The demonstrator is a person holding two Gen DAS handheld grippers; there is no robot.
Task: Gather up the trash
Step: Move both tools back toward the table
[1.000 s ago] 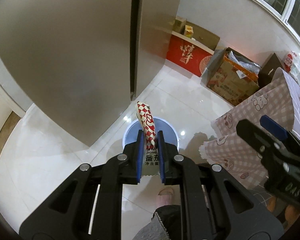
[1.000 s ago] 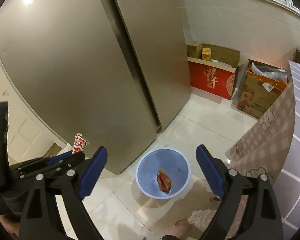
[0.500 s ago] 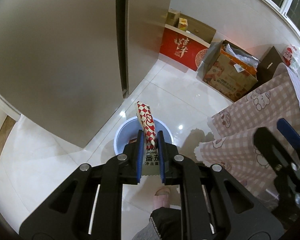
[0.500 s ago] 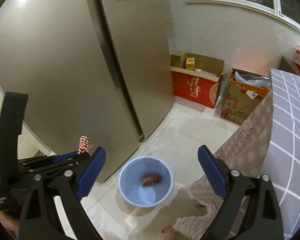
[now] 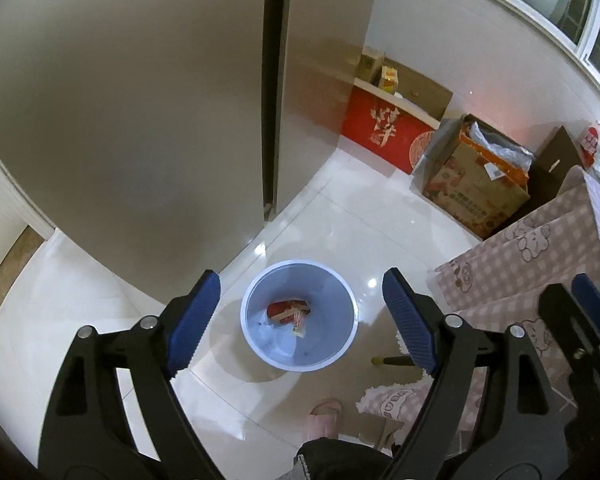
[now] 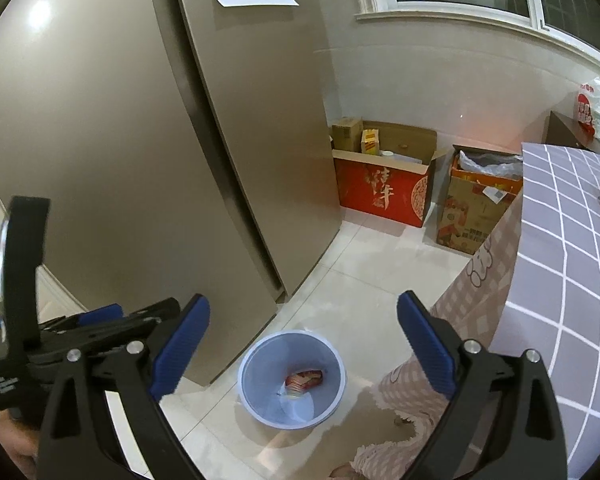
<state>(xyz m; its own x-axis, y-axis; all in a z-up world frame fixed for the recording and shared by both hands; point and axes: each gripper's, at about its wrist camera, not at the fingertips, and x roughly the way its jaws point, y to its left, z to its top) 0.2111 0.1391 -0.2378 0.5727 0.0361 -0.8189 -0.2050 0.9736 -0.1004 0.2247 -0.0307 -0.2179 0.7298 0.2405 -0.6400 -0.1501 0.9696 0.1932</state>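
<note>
1. The left hand-held gripper point(image 5: 300, 320) is seen released: its jaws have just been opening, and nothing is left between the blue pads point(image 5: 194, 320).
2. The red-and-white checked wrapper point(image 5: 298, 322) that was clamped upright in those jaws half a second ago is now found in the blue bin point(image 5: 352, 320), directly below and ahead of the left hand-held gripper, resting against the red packet point(image 5: 284, 308) at the bottom.
3. The drop is therefore judged complete for this piece of trash; both items are contained by the bin, and none is seen on the floor point(image 5: 332, 220) around it.
4. The right hand-held gripper point(image 6: 304, 344) is also held released and empty, with the bin below and between its spread jaws; the left one is seen at its left side.
5. The table point(image 6: 560, 240), under its checked cloth, lies to the right of both hand-held grippers.
6. With both freed, the next piece of trash would presumably be sought; none can be made out clearly in these views.
</note>
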